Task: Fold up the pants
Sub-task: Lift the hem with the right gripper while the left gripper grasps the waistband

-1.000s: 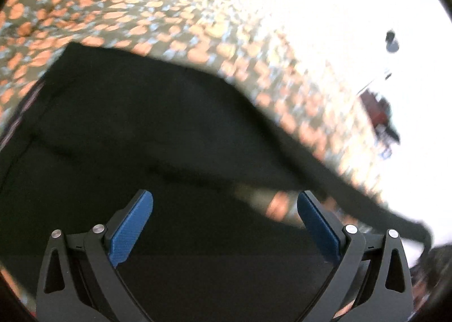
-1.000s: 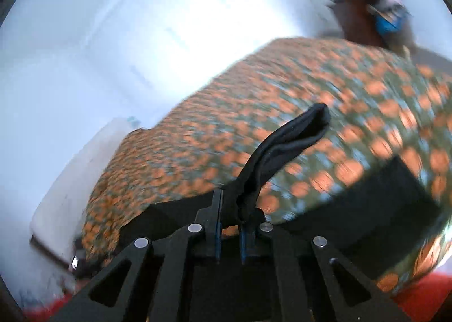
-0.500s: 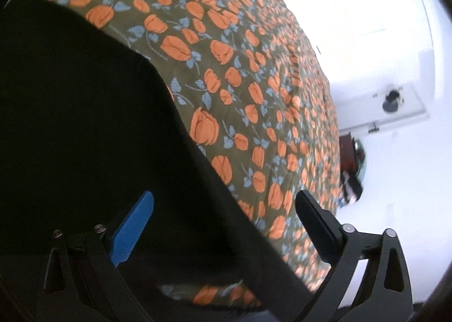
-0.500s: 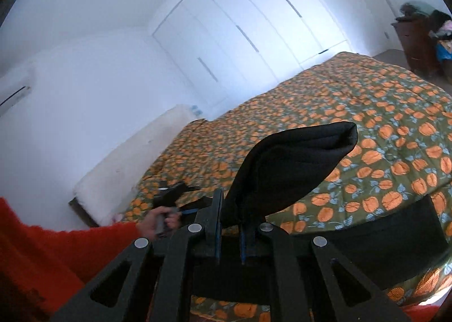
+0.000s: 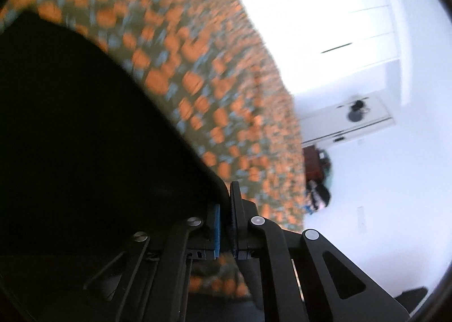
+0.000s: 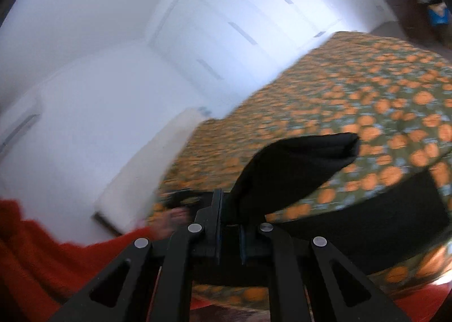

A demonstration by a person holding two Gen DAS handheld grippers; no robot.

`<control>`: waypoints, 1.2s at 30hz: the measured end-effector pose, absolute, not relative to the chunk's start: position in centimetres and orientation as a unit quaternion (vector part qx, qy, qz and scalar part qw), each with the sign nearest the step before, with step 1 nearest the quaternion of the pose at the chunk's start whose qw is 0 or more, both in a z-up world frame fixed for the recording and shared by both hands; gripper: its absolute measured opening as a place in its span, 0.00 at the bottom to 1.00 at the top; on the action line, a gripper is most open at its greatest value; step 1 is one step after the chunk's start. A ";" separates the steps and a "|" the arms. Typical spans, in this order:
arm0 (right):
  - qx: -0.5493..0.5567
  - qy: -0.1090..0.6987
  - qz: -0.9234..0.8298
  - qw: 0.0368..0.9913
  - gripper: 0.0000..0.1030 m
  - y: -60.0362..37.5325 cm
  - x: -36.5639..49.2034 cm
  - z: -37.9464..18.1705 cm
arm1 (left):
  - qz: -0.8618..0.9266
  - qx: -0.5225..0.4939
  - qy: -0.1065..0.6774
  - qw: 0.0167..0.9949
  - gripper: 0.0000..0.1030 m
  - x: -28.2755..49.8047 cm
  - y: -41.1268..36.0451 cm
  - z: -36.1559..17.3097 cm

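White walls and tall white wardrobe doors (image 6: pixel 234 28) enclose a bed whose bedspread (image 5: pixel 197 73) is olive green with a repeating orange pumpkin print; motion blur softens the pattern in both views.

Black pants (image 5: pixel 84 138) lie across the near part of the bedspread as a matte, soft, dark fabric with a curved outer edge. In the left wrist view, the left gripper (image 5: pixel 225 209) is clamped on that edge: the cloth passes between the blue pad and the black finger, with the bulk spreading to the left of the fingers.

In the right wrist view, the right gripper (image 6: pixel 229 223) is clenched on a doubled fold of the pants, which rises from the jaws as a rounded flap tilted to the right. A hand (image 6: pixel 169 220) in a red sleeve (image 6: pixel 42 251) shows at lower left.
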State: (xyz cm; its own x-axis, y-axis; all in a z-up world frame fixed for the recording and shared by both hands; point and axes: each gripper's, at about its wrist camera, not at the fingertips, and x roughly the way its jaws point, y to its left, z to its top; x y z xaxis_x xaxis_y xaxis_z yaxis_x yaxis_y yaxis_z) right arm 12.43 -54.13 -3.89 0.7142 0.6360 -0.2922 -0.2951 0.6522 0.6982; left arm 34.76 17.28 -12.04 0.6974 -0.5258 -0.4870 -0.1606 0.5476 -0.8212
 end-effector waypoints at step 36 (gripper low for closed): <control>0.307 0.460 -0.044 0.832 0.10 -62.4 16.1 -16.3 | -0.117 -0.339 0.479 0.801 0.04 13.5 9.5 -18.6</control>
